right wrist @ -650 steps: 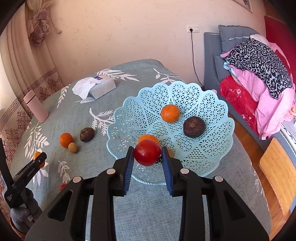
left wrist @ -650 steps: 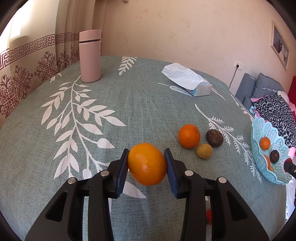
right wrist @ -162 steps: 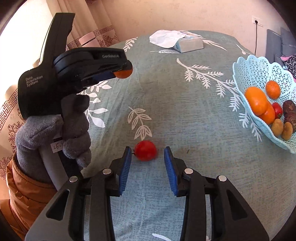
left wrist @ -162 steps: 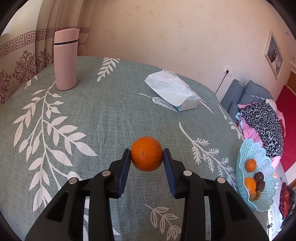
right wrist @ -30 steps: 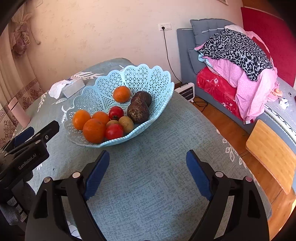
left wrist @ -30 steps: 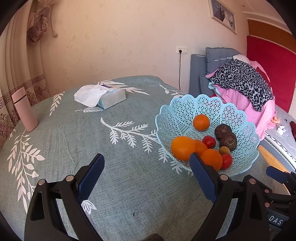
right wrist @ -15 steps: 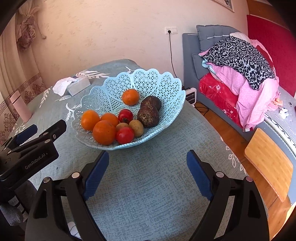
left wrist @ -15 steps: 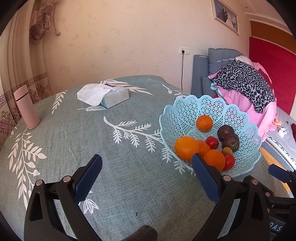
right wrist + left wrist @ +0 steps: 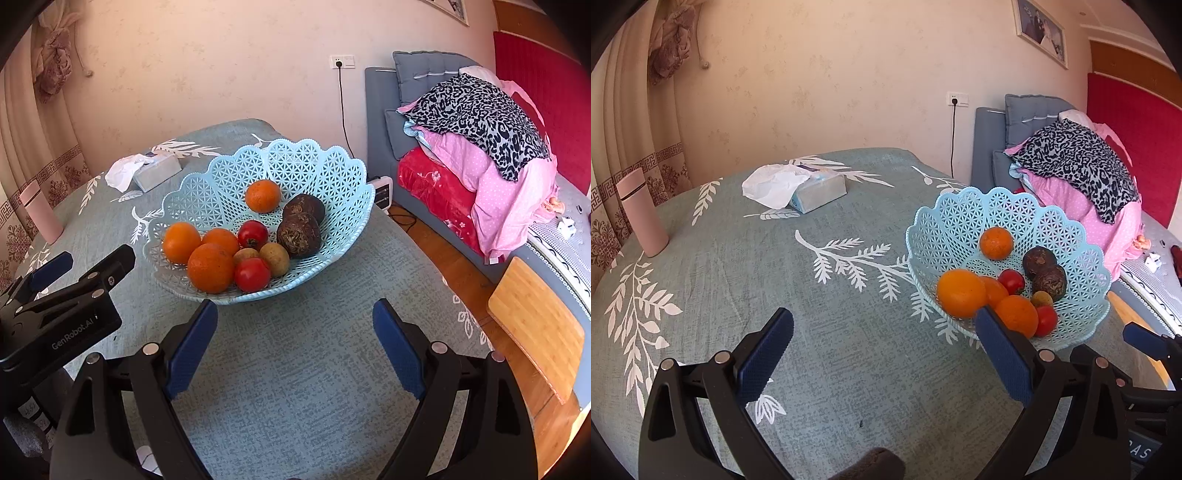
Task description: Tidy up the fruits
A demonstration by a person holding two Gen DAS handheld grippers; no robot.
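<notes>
My bench (image 9: 713, 266) wears a grey-green cloth with white leaves, under a cream wall. At ten o'clock in the left wrist view stands an upright pink flask (image 9: 641, 218), at eleven a tissue box (image 9: 812, 192). At three o'clock sits the pale-blue lattice basket (image 9: 964, 210), rim up, holding oranges (image 9: 960, 291), tomatoes (image 9: 1011, 281) and dark brown fruit (image 9: 1048, 282). My left hand-held gripper (image 9: 882, 349) is released and empty; so is the right hand-held gripper (image 9: 295, 345), just short of the basket.
</notes>
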